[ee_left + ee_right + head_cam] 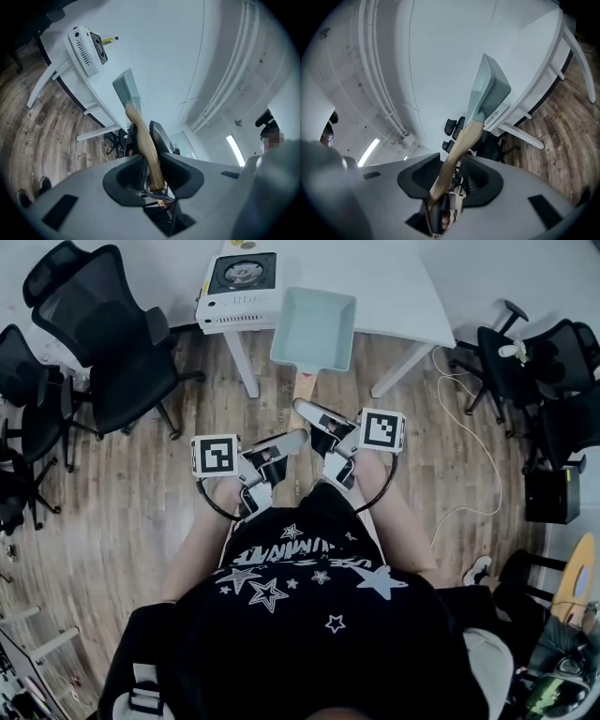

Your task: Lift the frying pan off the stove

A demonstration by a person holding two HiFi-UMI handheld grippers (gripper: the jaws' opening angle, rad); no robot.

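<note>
The frying pan (314,329) is a pale teal rectangular pan with a wooden handle (306,385). It hangs in the air over the front edge of the white table (394,287), clear of the white portable stove (239,282) at the table's left end. Both grippers hold the handle. My left gripper (286,444) is shut on its near end. My right gripper (314,418) is shut on it from the other side. In the left gripper view the handle (143,136) runs out between the jaws to the pan (127,91). The right gripper view shows the same handle (461,140) and pan (490,91).
Black office chairs stand at the left (103,343) and at the right (525,362). A white cable (478,465) loops over the wooden floor at the right. The stove (86,44) sits at the table's corner, its burner bare.
</note>
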